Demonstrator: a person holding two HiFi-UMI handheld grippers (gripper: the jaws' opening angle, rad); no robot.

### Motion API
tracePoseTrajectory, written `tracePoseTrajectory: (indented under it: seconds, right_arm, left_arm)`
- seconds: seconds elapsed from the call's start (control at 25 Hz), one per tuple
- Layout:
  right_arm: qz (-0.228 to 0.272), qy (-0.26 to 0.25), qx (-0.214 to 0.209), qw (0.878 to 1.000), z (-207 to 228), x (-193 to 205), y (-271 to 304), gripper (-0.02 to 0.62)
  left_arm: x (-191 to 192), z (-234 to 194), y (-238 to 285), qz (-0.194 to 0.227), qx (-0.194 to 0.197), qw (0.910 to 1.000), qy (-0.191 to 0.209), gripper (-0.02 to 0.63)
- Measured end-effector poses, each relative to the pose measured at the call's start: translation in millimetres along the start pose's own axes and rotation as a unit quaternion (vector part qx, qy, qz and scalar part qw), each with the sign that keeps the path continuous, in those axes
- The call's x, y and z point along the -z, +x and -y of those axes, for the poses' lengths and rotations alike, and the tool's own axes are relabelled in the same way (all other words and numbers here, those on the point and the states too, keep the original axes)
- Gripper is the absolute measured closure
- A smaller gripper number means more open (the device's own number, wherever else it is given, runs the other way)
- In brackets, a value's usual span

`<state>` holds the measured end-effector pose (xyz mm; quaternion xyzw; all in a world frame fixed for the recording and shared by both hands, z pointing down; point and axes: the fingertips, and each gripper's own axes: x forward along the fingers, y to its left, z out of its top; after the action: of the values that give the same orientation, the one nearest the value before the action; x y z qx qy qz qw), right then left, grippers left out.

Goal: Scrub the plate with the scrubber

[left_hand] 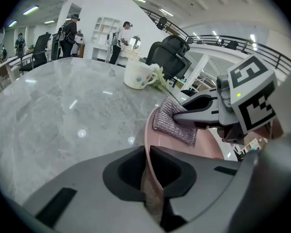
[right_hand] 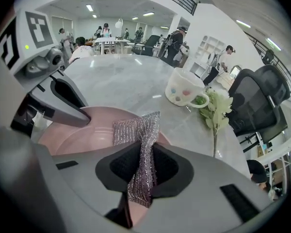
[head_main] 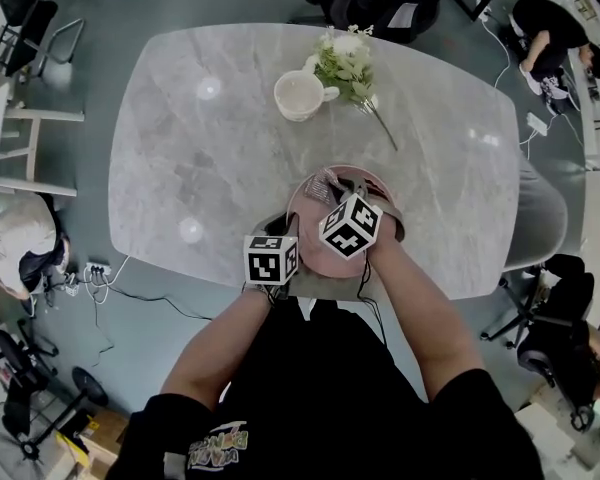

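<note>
1. Jaws of the left gripper point(left_hand: 146, 153) are pinched tight on the near rim of the round pink plate point(left_hand: 209, 147), steadying it at the table's near edge, lower centre of the head view.
2. The right gripper point(right_hand: 144, 152) is clamped on a glittery silver mesh scrubber point(right_hand: 136, 129), its free end resting on the plate.
3. Further out, at upper centre, a white ceramic mug point(head_main: 300, 95) and a pale flower sprig point(head_main: 348, 63) sit on the grey marble table point(head_main: 200, 148), well apart from the plate.
4. Scrubbing looks under way. No dirt or suds show, so I cannot judge how much remains.
</note>
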<state>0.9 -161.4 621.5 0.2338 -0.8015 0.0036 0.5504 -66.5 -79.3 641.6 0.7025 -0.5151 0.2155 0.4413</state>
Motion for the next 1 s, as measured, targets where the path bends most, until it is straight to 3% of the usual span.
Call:
tracePoseTrajectory:
  seconds: [0.48, 1.0]
  right_arm:
    - [-0.035, 0.014, 0.057, 0.998, 39, 37, -10, 0.523]
    - [-0.055, 0.046, 0.083, 0.994, 54, 72, -30, 0.525]
  left_arm:
    - [1, 0, 0, 0.001, -0.005, 1.0000, -0.002, 0.565]
    - [1, 0, -1, 0.008, -0.008, 0.9999, -0.008, 0.565]
